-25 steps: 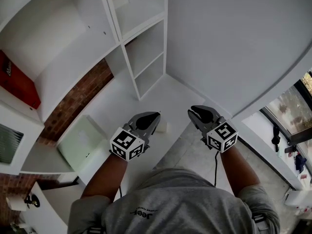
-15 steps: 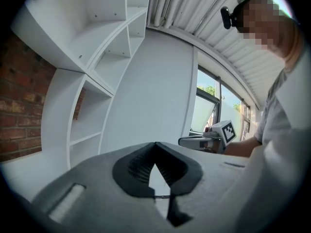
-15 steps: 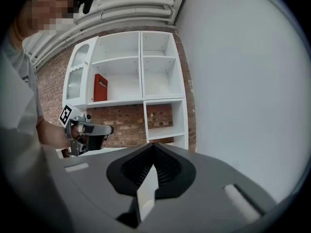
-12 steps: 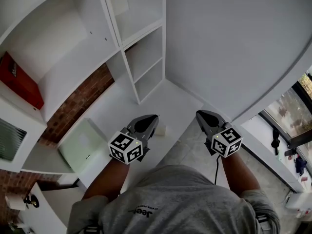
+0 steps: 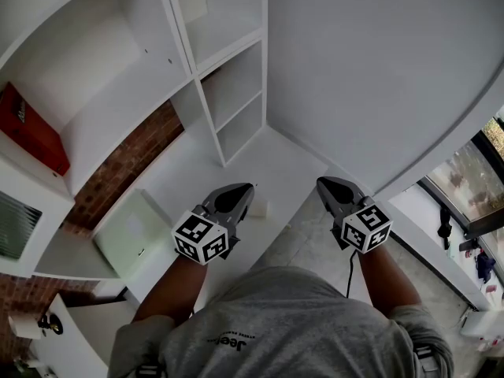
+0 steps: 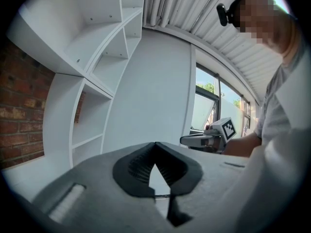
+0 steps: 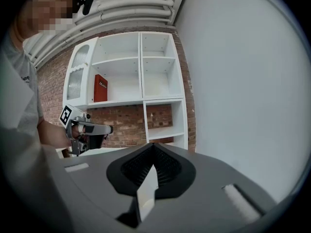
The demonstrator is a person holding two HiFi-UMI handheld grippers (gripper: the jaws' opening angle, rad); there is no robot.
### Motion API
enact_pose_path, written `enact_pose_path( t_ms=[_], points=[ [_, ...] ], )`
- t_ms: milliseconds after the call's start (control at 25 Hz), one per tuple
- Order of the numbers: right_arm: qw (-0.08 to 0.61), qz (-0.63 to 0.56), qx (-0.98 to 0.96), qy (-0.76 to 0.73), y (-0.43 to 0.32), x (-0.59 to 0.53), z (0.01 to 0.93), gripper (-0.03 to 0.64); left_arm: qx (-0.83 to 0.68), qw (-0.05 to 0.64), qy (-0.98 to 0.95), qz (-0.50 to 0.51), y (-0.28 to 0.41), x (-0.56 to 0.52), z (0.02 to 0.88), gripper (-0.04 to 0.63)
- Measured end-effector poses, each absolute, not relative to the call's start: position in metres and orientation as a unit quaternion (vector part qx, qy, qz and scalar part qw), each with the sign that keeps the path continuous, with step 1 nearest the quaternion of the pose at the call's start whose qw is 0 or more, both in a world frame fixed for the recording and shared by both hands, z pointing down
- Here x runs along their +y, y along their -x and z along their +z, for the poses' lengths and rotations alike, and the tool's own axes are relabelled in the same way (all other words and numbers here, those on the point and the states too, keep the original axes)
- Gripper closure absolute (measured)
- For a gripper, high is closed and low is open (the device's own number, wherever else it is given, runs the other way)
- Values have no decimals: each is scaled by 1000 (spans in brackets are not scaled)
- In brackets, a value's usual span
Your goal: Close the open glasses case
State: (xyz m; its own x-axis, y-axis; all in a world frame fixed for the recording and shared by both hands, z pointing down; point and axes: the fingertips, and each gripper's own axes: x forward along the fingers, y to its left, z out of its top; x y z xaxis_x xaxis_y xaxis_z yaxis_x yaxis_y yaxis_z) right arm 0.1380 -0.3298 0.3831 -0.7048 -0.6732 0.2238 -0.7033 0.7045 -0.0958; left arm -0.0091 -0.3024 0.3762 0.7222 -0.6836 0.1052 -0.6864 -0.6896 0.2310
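Both grippers hang side by side over a white desk (image 5: 283,160), level and pointing at the white wall. My left gripper (image 5: 244,189) is shut with nothing in it; its ribbed pads (image 6: 138,164) meet at the tip (image 6: 155,143). My right gripper (image 5: 323,183) is shut and empty too, its jaws closed to a point (image 7: 154,144). Each one shows in the other's view: the right gripper (image 6: 209,137) and the left gripper (image 7: 87,132). A pale green flat box (image 5: 130,231) lies on the desk, left of the left gripper; I cannot tell whether it is the glasses case.
A white shelf unit (image 5: 228,93) stands at the back of the desk against a brick wall (image 5: 126,160). A red box (image 5: 27,136) sits on a left shelf. A small white object (image 5: 258,209) lies by the left gripper. Windows (image 5: 472,179) are on the right.
The right gripper has shifted a little to the right and its jaws have drawn together. The left gripper has hardly moved.
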Motion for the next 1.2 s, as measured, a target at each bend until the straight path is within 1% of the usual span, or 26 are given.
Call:
enact_pose_path(
  t_ms=[1200],
  points=[
    [93,74,-923,-367,-129,-325,385,609,-373,119,-920,7,13,-295,376,597]
  ],
)
